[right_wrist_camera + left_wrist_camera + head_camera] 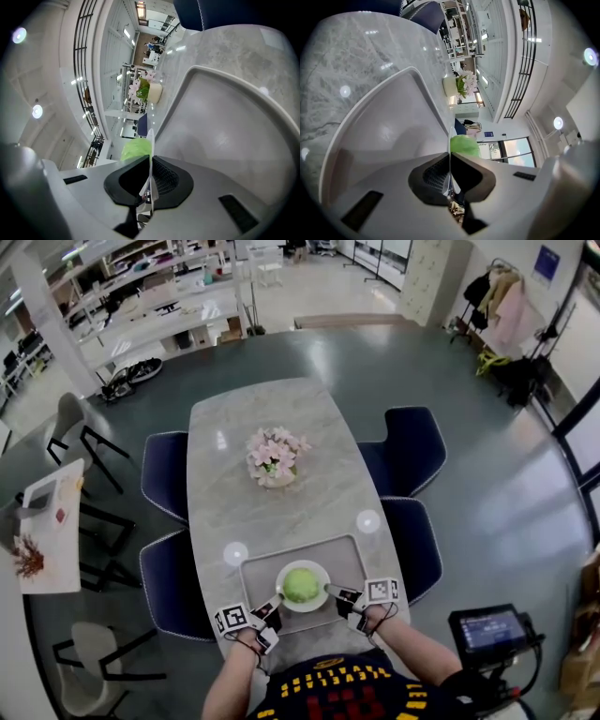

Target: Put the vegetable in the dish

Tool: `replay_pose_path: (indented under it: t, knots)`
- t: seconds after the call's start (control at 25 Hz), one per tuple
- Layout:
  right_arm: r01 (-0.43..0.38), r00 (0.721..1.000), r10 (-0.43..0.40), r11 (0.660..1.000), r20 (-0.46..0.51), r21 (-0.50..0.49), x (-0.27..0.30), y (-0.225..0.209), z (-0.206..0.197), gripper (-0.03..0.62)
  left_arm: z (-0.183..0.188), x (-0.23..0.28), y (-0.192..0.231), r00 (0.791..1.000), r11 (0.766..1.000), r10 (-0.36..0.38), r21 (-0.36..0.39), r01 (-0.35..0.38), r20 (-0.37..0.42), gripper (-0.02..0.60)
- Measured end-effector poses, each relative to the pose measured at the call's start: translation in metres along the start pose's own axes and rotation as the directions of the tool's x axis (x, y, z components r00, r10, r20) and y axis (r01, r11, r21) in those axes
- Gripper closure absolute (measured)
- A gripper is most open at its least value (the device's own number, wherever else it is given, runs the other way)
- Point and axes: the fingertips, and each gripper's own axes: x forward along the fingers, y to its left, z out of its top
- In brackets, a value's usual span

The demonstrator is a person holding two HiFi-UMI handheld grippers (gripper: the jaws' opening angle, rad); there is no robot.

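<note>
A round green vegetable (301,585) lies in a white dish (320,570) over the grey tray (258,571) at the table's near end. My left gripper (277,602) is shut on the dish's left rim, and my right gripper (330,591) is shut on its right rim. In the left gripper view the thin white dish rim (449,140) runs edge-on between the dark pads of the left gripper (450,174), with the vegetable (465,146) just beyond. The right gripper view mirrors this: dish rim (151,138), right gripper (151,177), vegetable (136,148).
A pot of pink flowers (275,458) stands mid-table on the marble top (234,418). Dark blue chairs (412,448) line both long sides. The tray's raised edge (379,89) surrounds the dish. A screen device (489,629) sits at my right.
</note>
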Motion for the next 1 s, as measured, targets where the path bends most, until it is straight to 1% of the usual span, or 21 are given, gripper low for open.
replay_pose_path:
  t: [0.16, 0.2, 0.32, 0.52, 0.68, 0.84, 0.92, 1.0]
  knots:
    - [0.027, 1.000, -0.027, 0.999, -0.014, -0.019, 0.005, -0.009, 0.001, 0.577, 0.001, -0.001, 0.013, 0.998, 0.998, 0.059, 0.000, -0.059, -0.013, 0.569]
    - [0.030, 0.999, -0.030, 1.000, -0.019, -0.008, 0.006, -0.012, -0.001, 0.577, 0.001, -0.001, 0.015, 0.998, 0.998, 0.068, -0.001, -0.068, -0.016, 0.569]
    - [0.052, 0.998, -0.051, 0.999, -0.031, 0.018, 0.009, -0.023, -0.005, 0.577, 0.000, 0.001, 0.021, 0.997, 0.997, 0.072, -0.009, -0.072, -0.017, 0.569]
    - [0.070, 0.997, -0.070, 0.997, -0.039, 0.011, 0.013, -0.029, -0.004, 0.577, 0.001, 0.003, 0.030, 0.995, 0.995, 0.097, -0.002, -0.097, -0.025, 0.569]
    - [0.094, 0.995, -0.092, 0.995, -0.047, 0.027, 0.012, -0.031, -0.006, 0.577, 0.000, 0.003, 0.033, 0.993, 0.993, 0.116, -0.015, -0.117, -0.030, 0.569]
    - [0.088, 0.995, -0.086, 0.996, -0.053, 0.031, 0.014, -0.033, -0.006, 0.577, -0.001, 0.005, 0.035, 0.993, 0.993, 0.113, -0.014, -0.114, -0.036, 0.569]
    - [0.083, 0.995, -0.082, 0.996, -0.057, 0.024, 0.016, -0.035, -0.006, 0.577, -0.001, 0.005, 0.038, 0.991, 0.992, 0.125, -0.013, -0.126, -0.038, 0.569]
    - [0.100, 0.993, -0.098, 0.995, -0.061, 0.027, 0.016, -0.037, -0.007, 0.577, -0.001, 0.005, 0.040, 0.990, 0.990, 0.137, -0.018, -0.138, -0.039, 0.569]
